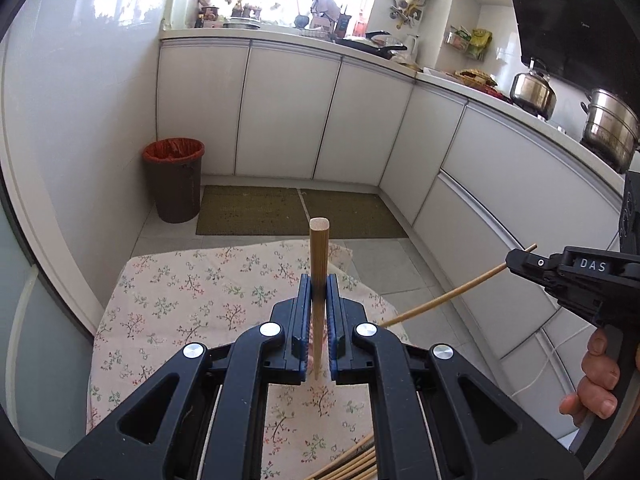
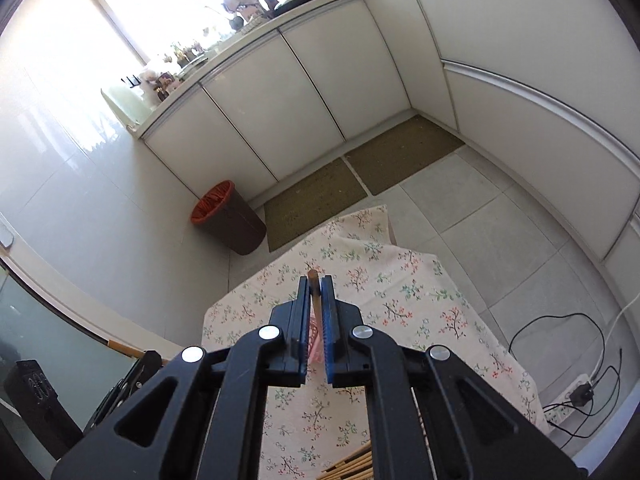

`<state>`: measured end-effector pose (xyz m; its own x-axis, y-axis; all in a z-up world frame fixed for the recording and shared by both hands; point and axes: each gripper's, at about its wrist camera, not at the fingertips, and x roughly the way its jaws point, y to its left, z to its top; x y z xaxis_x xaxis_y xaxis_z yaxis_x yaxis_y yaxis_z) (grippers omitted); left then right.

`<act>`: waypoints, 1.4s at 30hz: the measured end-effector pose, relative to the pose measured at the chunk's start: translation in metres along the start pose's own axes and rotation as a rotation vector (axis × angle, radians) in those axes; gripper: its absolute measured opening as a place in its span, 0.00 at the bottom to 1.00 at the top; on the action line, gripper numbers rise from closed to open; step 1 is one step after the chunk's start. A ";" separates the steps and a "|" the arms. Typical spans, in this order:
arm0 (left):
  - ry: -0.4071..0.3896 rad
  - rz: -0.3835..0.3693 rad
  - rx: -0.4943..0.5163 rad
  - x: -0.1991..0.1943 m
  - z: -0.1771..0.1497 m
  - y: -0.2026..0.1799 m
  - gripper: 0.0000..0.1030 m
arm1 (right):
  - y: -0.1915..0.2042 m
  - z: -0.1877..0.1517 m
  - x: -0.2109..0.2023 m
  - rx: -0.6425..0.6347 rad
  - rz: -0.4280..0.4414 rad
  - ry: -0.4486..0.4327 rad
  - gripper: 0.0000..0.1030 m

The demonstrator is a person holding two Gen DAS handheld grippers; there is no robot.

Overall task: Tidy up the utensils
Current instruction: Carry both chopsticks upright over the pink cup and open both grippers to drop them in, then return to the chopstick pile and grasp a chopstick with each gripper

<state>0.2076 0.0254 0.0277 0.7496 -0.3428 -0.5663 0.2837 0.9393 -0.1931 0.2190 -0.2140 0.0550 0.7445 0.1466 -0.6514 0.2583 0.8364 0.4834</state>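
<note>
Gripping round wooden chopsticks [image 1: 319,280], both claws.

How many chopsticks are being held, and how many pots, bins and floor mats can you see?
Held chopsticks: 2, one in the left gripper, one in the right gripper
Steel pots: 2
Bins: 1
Floor mats: 2
Total: 7
More chopsticks lie below, too hidden to count.

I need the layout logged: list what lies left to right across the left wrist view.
Trash bin → floor mats → chopstick in the left gripper → right gripper with its own chopstick → steel pot.
</note>
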 end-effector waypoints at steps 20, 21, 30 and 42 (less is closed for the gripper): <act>0.044 0.036 -0.083 0.078 0.013 0.027 0.15 | 0.044 0.011 0.089 -0.146 -0.002 0.034 0.06; 0.034 0.031 -0.092 0.074 0.015 0.030 0.15 | 0.044 0.009 0.093 -0.155 -0.006 0.032 0.06; -0.019 0.021 -0.129 0.050 0.024 0.035 0.21 | 0.050 -0.001 0.111 -0.228 -0.015 0.042 0.09; 0.016 0.025 -0.077 0.048 0.019 0.018 0.25 | 0.026 -0.011 0.097 -0.228 -0.050 0.026 0.32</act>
<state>0.2602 0.0259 0.0124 0.7457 -0.3198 -0.5845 0.2178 0.9461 -0.2397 0.2914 -0.1720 -0.0019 0.7175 0.1130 -0.6873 0.1467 0.9401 0.3077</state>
